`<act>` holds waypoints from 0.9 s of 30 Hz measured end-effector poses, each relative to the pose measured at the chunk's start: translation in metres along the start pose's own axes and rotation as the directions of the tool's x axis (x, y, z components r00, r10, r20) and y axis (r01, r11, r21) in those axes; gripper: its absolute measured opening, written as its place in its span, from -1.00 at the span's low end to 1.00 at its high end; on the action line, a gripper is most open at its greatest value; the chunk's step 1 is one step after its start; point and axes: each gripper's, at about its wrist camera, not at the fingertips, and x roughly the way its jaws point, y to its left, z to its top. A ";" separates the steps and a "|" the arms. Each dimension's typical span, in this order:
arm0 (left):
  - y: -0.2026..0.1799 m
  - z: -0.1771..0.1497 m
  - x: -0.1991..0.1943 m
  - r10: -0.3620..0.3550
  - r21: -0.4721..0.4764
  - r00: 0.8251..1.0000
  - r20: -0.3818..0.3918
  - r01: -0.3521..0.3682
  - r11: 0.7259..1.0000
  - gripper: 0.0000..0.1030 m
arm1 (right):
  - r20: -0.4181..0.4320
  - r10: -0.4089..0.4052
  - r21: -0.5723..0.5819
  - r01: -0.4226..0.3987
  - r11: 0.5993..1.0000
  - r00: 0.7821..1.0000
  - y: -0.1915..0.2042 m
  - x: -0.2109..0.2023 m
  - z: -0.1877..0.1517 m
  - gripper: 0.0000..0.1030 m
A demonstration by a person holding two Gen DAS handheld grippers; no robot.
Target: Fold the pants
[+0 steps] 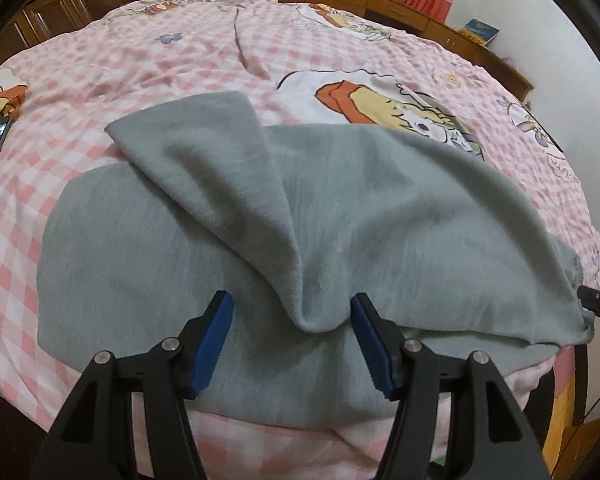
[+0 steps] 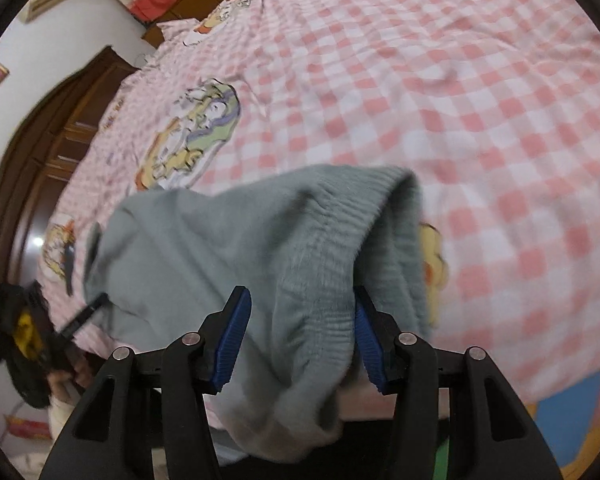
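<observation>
On a bed (image 1: 340, 52) spread with a pink checked quilt, grey pants (image 1: 228, 216) lie partly folded. The left claw (image 1: 292, 320) stands open astride a fabric ridge; the right claw (image 2: 300, 320) holds the bunched waistband (image 2: 340, 216). Smoothing and further folds remain.

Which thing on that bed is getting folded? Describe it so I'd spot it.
Look at the pink-and-white checked bedspread with cartoon prints. On its near edge lie the grey-green pants, soft and fleecy, partly folded over. They are the only plain, unpatterned fabric there.
</observation>
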 end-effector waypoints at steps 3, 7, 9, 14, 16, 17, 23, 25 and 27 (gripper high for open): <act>-0.001 0.002 0.003 0.010 -0.005 1.000 0.004 -0.010 1.000 0.25 | -0.007 -0.017 -0.005 0.017 1.000 1.000 0.001 0.009 0.001 0.01; -0.001 0.005 0.006 0.010 -0.029 1.000 0.008 -0.010 1.000 0.25 | -0.006 -0.028 -0.009 0.028 1.000 1.000 -0.003 0.008 -0.007 -0.07; 0.001 0.005 0.004 0.012 -0.055 1.000 0.025 -0.011 0.998 0.25 | 0.004 -0.039 -0.008 0.039 0.999 0.999 -0.005 0.003 -0.014 -0.07; -0.001 0.007 0.002 0.019 -0.061 0.999 0.049 -0.016 0.998 0.25 | -0.006 -0.041 -0.006 0.041 0.999 0.999 -0.009 0.001 -0.023 -0.07; -0.002 0.009 0.006 0.026 -0.061 0.999 0.042 -0.024 0.998 0.26 | -0.013 -0.050 0.015 0.050 0.999 0.999 -0.009 0.004 -0.020 -0.07; -0.002 0.009 0.007 0.030 -0.065 0.999 0.039 -0.028 0.997 0.27 | -0.021 -0.047 0.054 0.048 0.997 0.999 -0.010 0.005 -0.018 -0.07; -0.003 0.010 0.009 0.037 -0.090 0.998 0.047 -0.033 0.995 0.29 | -0.105 0.026 0.217 -0.003 0.976 0.994 -0.012 0.001 -0.021 -0.07; -0.002 0.011 0.008 0.028 -0.098 0.998 0.049 -0.024 0.995 0.29 | -0.109 0.009 0.201 0.013 0.979 0.994 -0.009 -0.004 -0.025 -0.07; 0.000 0.011 0.009 0.019 -0.116 0.999 0.049 -0.013 0.993 0.29 | -0.113 -0.011 0.183 0.032 0.983 0.993 -0.007 -0.010 -0.029 -0.07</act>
